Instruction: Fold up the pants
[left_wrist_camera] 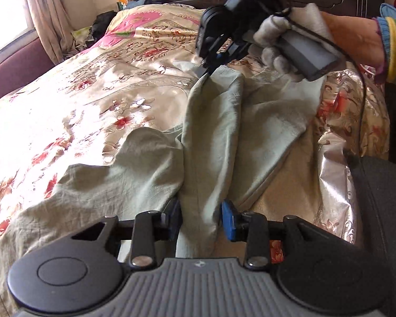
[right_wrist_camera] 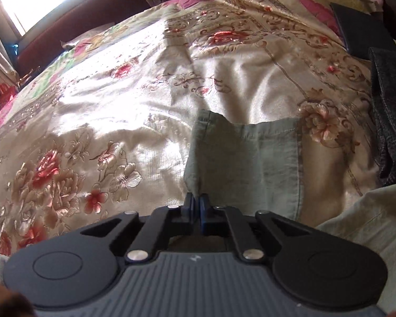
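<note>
**Pants held at two points above floral bedspread**

The pale green pants (left_wrist_camera: 213, 132) lay partly spread across the floral bedspread (left_wrist_camera: 97, 84), one section bunched to the left, another drawn up as a ridge. The left gripper (left_wrist_camera: 202, 220) had its blue pads set apart on either side of a hanging fold; whether they pressed the cloth could not be determined. The right gripper (right_wrist_camera: 196, 208), held in a gloved hand (left_wrist_camera: 279, 47), was clenched on a pants edge and lifted it off the bed. A dark denim garment (right_wrist_camera: 390, 116) rested at the bedspread's right side, apart from the pants.
</note>
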{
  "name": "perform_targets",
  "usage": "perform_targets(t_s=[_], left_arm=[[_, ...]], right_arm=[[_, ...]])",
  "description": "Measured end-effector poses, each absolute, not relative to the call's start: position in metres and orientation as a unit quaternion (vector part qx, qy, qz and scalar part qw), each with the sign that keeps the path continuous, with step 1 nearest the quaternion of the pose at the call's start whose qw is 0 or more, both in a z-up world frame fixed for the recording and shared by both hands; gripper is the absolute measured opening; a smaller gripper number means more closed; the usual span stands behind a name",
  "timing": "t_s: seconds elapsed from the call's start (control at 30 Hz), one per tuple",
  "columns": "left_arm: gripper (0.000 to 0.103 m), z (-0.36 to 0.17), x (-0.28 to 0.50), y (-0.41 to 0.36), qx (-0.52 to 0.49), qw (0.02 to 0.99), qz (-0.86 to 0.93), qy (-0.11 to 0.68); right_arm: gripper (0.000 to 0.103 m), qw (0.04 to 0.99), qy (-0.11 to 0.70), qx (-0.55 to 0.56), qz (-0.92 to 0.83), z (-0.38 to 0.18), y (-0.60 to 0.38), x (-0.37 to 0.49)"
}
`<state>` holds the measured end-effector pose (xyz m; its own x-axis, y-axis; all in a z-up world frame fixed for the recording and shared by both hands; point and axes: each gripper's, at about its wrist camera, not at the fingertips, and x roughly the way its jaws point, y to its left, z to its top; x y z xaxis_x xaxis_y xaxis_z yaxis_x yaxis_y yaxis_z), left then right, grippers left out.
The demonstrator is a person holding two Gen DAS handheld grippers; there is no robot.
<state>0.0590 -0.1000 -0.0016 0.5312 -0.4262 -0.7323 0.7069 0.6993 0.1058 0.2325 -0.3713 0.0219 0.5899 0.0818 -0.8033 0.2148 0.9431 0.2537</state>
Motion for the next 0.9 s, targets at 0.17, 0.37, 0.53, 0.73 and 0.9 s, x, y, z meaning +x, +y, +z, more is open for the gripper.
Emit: perform_targets(t_s=[0.17, 0.37, 0.53, 0.73, 0.9], left_arm=[[0.061, 0.005, 0.06, -0.108, 0.205, 0.857, -0.329, 0.34], [0.069, -0.002, 0.059, -0.146, 0.263, 0.862, -0.316, 0.298], [0.019, -0.005, 0.087, -0.158, 0.224, 0.849, -0.32, 0.355], [0.019, 0.03, 0.12, -0.153, 0.221, 0.865, -0.291, 0.343], [0.019, 0.089, 0.114, -0.136, 0.22, 0.906, -0.261, 0.248]], right_arm=[[0.004, 0.886, 0.402, 0.23, -0.023, 0.053, -0.405, 0.199], [0.005, 0.894, 0.345, 0.286, 0.002, 0.084, -0.432, 0.155], [0.005, 0.887, 0.345, 0.308, -0.003, 0.076, -0.451, 0.138], [0.005, 0.867, 0.359, 0.346, 0.009, 0.073, -0.463, 0.188], [0.005, 0.919, 0.232, 0.31, 0.077, 0.149, -0.443, 0.16]])
